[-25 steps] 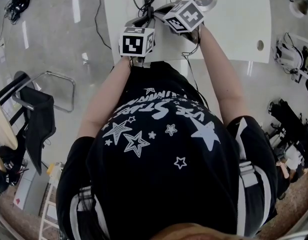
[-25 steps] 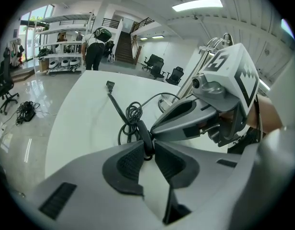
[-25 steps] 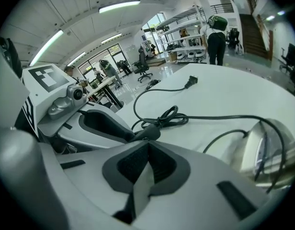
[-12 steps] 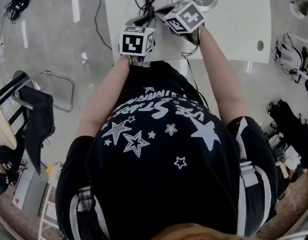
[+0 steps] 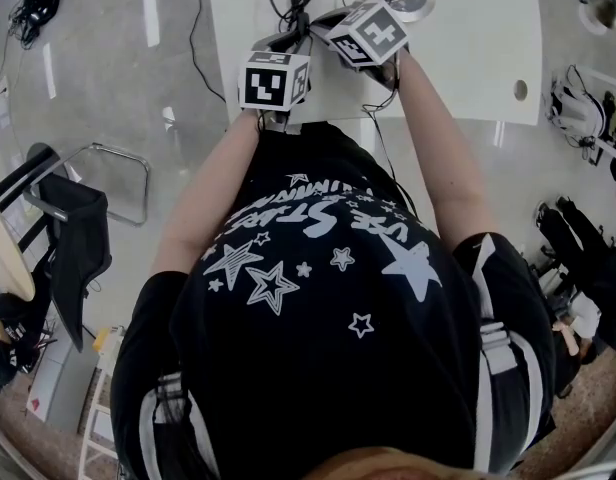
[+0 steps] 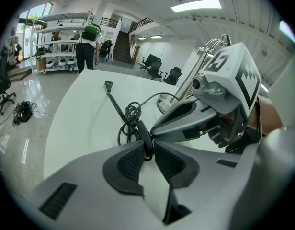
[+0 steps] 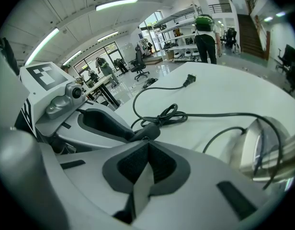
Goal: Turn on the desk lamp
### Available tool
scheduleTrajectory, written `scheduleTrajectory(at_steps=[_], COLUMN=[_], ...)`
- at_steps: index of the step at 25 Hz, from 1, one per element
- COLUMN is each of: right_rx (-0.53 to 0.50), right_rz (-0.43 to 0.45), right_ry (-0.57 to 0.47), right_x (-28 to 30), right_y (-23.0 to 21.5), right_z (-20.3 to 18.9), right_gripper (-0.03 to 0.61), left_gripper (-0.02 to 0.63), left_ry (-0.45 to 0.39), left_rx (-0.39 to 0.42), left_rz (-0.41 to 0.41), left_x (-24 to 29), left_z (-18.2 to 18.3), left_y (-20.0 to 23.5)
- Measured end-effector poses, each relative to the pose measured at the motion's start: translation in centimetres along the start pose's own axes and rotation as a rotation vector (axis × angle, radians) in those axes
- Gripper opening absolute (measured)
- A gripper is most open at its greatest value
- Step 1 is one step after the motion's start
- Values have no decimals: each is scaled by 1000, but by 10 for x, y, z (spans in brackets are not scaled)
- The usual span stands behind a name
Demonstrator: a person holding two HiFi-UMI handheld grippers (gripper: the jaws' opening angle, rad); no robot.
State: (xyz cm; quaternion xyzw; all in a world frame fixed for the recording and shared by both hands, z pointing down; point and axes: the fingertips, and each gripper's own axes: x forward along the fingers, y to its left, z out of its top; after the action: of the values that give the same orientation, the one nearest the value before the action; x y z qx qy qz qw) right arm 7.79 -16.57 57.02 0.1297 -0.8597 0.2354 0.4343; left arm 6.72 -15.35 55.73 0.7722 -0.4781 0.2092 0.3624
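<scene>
The desk lamp's cord switch (image 6: 145, 137) sits pinched between the pads of the left tool (image 6: 148, 150), with the right tool (image 7: 147, 143) — jaws closed together — tip right at it. The lamp's chrome base (image 7: 260, 145) stands near on the white worktop (image 5: 468, 58) in a bright workshop; both forearms (image 5: 438, 138) reach forward, tools angled down.

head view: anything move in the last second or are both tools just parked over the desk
Nothing visibly changed. The left tool stays shut on the switch. The right tool, its jaws together, keeps its tip right by that switch. Both stay over the near edge of the desk.
</scene>
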Motion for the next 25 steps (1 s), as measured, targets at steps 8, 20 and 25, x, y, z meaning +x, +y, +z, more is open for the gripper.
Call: scheduleTrajectory(at_steps=[8, 20, 25], right_rx=[23, -20, 7], right_rz=[8, 48, 70], right_ry=[2, -22, -60], right_x=[-1, 4, 9], right_y=[0, 10, 10], right_z=[-3, -10, -17], right_gripper=[2, 2, 2], left_gripper=[81, 81, 81], left_ry=[1, 8, 2], left_rx=[0, 4, 11], left_rz=[0, -13, -5], left_x=[1, -2, -2], left_z=[-1, -2, -2], left_y=[-2, 2, 2])
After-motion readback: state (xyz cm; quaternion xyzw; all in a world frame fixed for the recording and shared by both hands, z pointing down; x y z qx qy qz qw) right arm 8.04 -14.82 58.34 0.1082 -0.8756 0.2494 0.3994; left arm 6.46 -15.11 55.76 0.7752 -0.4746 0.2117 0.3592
